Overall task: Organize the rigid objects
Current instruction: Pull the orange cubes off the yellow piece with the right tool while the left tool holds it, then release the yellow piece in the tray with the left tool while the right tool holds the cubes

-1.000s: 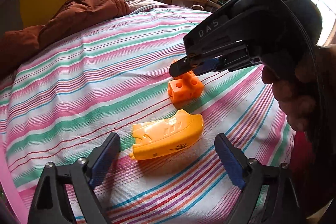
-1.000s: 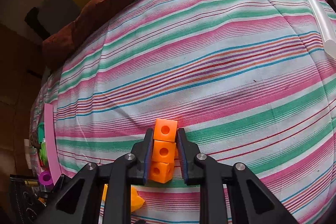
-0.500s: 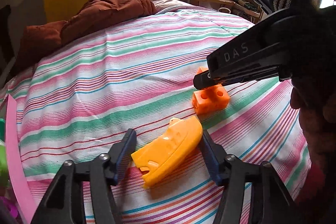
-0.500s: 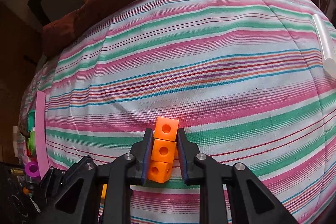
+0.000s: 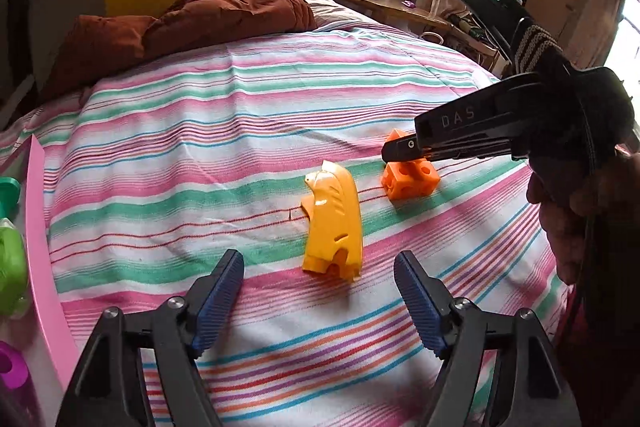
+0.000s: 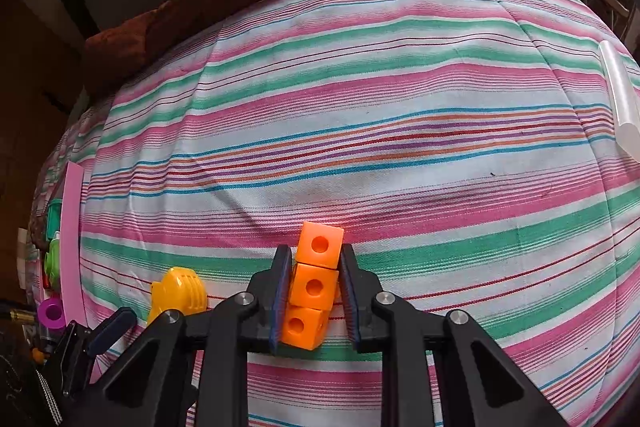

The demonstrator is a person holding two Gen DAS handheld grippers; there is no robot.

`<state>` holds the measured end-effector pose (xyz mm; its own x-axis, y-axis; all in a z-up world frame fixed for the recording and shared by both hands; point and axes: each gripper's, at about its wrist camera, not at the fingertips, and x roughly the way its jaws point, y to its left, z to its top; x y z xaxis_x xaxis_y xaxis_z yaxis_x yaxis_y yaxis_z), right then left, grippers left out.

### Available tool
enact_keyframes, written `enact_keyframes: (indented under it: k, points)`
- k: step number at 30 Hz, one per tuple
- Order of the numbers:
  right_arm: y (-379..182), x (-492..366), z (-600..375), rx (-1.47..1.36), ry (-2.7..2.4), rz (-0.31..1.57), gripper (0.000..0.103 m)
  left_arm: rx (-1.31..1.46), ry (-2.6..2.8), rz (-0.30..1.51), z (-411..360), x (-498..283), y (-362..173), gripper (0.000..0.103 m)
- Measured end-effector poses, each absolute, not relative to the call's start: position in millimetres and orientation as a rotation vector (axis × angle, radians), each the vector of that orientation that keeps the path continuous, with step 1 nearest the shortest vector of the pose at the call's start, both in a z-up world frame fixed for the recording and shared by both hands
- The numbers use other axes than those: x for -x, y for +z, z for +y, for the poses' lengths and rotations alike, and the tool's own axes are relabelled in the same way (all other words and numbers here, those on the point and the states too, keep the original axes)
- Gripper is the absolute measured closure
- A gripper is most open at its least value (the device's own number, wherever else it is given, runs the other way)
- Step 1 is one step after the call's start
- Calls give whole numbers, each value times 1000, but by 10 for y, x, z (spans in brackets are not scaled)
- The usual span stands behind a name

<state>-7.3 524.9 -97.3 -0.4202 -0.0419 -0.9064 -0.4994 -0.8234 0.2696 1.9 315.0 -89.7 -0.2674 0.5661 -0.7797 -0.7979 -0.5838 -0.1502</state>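
A yellow plastic toy shell lies on the striped bedspread, just ahead of my open, empty left gripper; it also shows in the right wrist view. My right gripper is shut on a row of three joined orange cubes that rest on the bedspread. In the left wrist view the orange cubes sit right of the yellow shell, under the right gripper.
A pink tray rim with green and purple toys sits at the bed's left edge. A brown quilt is heaped at the head of the bed. A clear tube lies far right.
My left gripper closed in around the yellow shell, then drew back and opened wider; the shell turned to lie lengthwise. My right gripper stayed shut on the orange cubes.
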Motion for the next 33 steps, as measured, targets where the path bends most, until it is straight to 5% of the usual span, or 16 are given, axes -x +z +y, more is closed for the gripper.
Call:
enact_keyframes:
  k: [12, 19, 33]
  points:
    - [-960, 56, 5264, 1510, 2305, 737, 81, 1018, 1910, 443, 3407, 94, -812, 28]
    - [-964, 57, 5264, 1519, 2308, 713, 81, 1054, 1913, 483, 3617, 174, -948, 75]
    - [-923, 50, 4991, 1531, 2356, 404, 80, 1002, 1990, 446, 3072, -84, -644, 75]
